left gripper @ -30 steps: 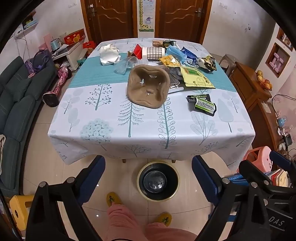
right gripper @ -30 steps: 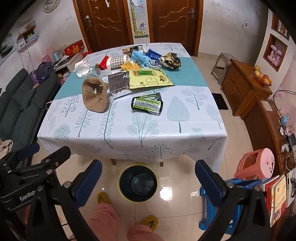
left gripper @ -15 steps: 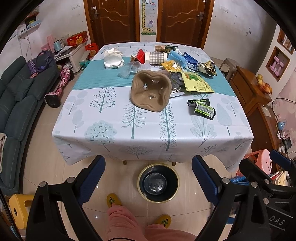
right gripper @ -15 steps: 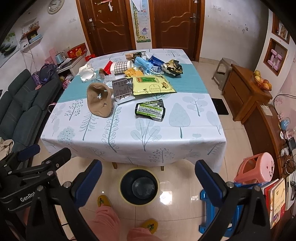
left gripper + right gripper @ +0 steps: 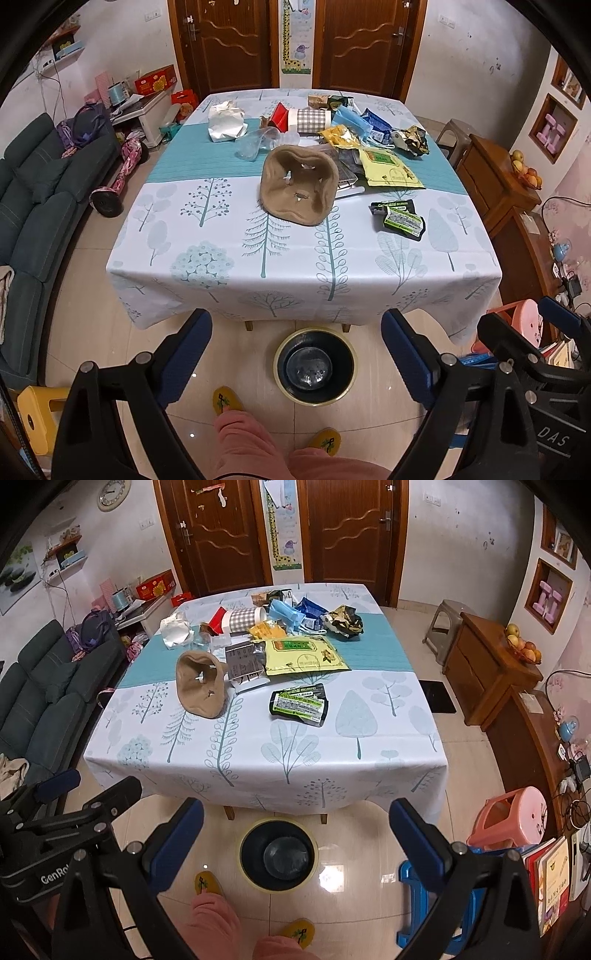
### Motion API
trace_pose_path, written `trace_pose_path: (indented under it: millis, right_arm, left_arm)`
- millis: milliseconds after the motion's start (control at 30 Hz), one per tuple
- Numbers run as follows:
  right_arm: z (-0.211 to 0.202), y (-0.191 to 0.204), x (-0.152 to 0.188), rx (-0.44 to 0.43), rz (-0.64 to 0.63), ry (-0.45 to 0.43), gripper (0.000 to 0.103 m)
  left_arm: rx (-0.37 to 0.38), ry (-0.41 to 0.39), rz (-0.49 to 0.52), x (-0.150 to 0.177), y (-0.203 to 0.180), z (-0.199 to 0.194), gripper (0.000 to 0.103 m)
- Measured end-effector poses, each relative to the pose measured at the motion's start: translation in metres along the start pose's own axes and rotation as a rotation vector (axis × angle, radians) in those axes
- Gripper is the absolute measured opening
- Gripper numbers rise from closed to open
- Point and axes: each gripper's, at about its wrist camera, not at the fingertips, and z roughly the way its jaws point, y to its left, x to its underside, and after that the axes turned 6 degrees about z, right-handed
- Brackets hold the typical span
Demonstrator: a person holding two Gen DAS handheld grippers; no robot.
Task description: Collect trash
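Both grippers — left gripper [image 5: 297, 343], right gripper [image 5: 295, 830] — have fingers spread wide, holding nothing. Trash pile [image 5: 332, 147] sits on the tabletop [image 5: 221, 251] — bin [image 5: 315, 366] below on the floor.

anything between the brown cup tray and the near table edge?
Nothing: in both wrist views only bare tablecloth lies between the brown cup tray and the near edge.

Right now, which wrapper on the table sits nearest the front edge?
The black-and-green wrapper, lying alone on the white tree print. The yellow pouch and the other wrappers are farther back, around the teal stripe.
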Motion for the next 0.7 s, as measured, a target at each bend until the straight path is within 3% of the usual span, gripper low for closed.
trace_pose_path:
  millis: [700]
  right_arm:
    - [-0.016, 0.0, -0.007, -0.031, -0.021, -0.029, 0.101]
  left_arm:
    - [-0.018, -0.008, -0.013, -0.003, 0.0, -0.019, 0.091]
